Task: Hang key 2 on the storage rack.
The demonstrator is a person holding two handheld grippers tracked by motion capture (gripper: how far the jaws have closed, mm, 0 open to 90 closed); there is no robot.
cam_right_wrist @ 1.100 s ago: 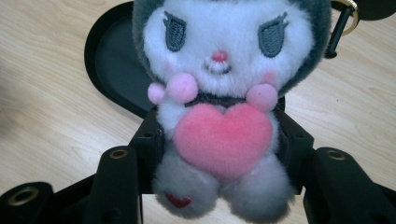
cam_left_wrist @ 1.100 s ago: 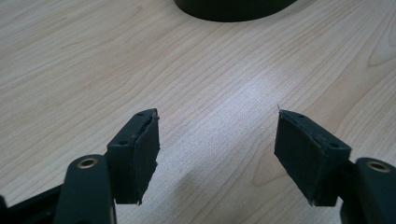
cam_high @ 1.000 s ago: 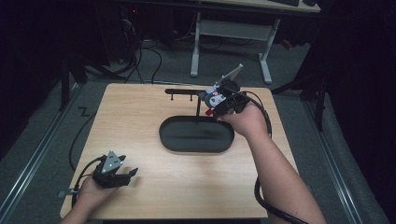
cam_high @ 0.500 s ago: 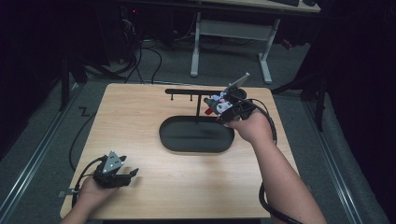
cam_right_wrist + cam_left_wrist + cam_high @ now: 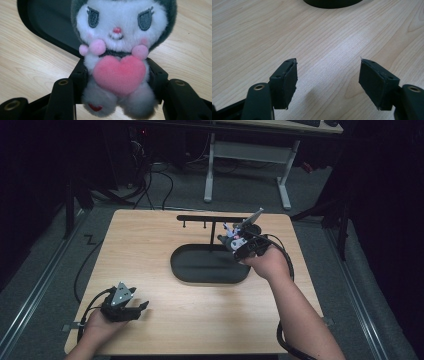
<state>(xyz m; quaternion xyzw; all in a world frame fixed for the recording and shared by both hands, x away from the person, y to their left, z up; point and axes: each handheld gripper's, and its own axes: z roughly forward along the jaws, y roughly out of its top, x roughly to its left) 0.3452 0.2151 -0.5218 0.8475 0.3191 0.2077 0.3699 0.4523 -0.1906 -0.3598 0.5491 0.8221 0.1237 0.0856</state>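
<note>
From the high view, you had the right gripper (image 5: 231,239) over the right end of the black oval tray (image 5: 190,270), near the table's (image 5: 150,240) far right corner, beneath the black hook rack (image 5: 212,218). The left gripper (image 5: 137,307) rested by the near left corner.

In the left gripper view, its jaws stood wide apart over bare wood — nothing between them.

In the right gripper view, the pads were clamped on the body of a plush toy (image 5: 117,50) — white face, grey hood, pink heart — held above the tray's rim (image 5: 45,35). You seemed to be placing it; next, I judge, lower it onto the tray and release.
</note>
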